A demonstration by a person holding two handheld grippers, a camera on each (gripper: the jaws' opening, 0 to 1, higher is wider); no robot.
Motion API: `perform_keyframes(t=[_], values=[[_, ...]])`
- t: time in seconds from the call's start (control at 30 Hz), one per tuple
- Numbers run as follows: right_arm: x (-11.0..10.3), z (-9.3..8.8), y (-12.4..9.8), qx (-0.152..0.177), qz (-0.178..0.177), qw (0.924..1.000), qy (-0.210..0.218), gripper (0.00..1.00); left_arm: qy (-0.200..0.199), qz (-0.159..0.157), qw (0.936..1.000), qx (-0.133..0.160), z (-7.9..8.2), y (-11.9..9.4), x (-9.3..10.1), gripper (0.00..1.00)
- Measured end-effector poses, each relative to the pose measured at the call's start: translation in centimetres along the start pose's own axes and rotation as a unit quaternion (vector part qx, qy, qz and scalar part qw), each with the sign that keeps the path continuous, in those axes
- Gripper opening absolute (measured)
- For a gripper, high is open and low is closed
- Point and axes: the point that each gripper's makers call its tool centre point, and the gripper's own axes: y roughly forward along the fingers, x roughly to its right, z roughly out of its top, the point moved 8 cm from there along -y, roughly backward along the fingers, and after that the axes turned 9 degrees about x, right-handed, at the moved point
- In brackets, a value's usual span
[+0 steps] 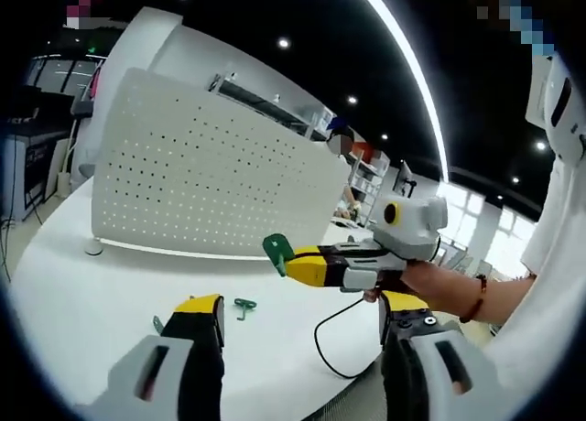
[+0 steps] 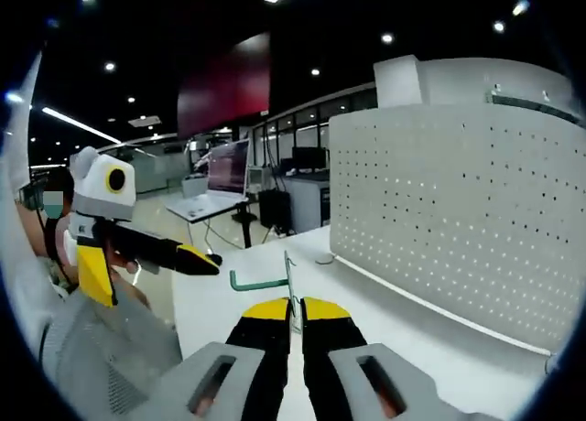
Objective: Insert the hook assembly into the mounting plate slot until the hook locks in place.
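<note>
A white perforated mounting plate (image 1: 201, 174) stands upright on the white table (image 1: 82, 302); in the right gripper view the mounting plate (image 2: 458, 210) rises to the right. My right gripper (image 2: 298, 307) is shut on a green hook assembly (image 2: 261, 282), held in the air short of the plate. From the left gripper view the right gripper (image 1: 291, 261) comes in from the right with the green hook assembly (image 1: 277, 252) at its tip. My left gripper (image 1: 302, 304) is open and holds nothing. A second green hook (image 1: 244, 307) lies on the table between its jaws.
A black cable (image 1: 325, 343) loops on the table near the front edge. A person's hand with a bracelet (image 1: 462, 293) holds the right gripper. The left gripper (image 2: 146, 267) shows at the left of the right gripper view. Desks and monitors (image 2: 229, 178) stand behind.
</note>
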Motion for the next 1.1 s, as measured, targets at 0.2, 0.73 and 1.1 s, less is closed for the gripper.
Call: perform_keyframes(t=[0.2, 0.73, 1.1], values=[[-0.8, 0.1, 0.1, 0.020, 0.008, 0.9997, 0.013, 0.02, 0.011, -0.002, 0.9999, -0.011, 0.6, -0.4, -0.9, 0.62], [-3.0, 1.7, 0.1, 0.057, 0.025, 0.9979, 0.017, 0.02, -0.072, -0.025, 0.9965, 0.034, 1.2, 0.2, 0.1, 0.29], [-4.0, 2.3, -0.3, 0.082, 0.029, 0.9957, 0.031, 0.02, -0.092, -0.023, 0.9948, 0.037, 1.5, 0.3, 0.0, 0.15]])
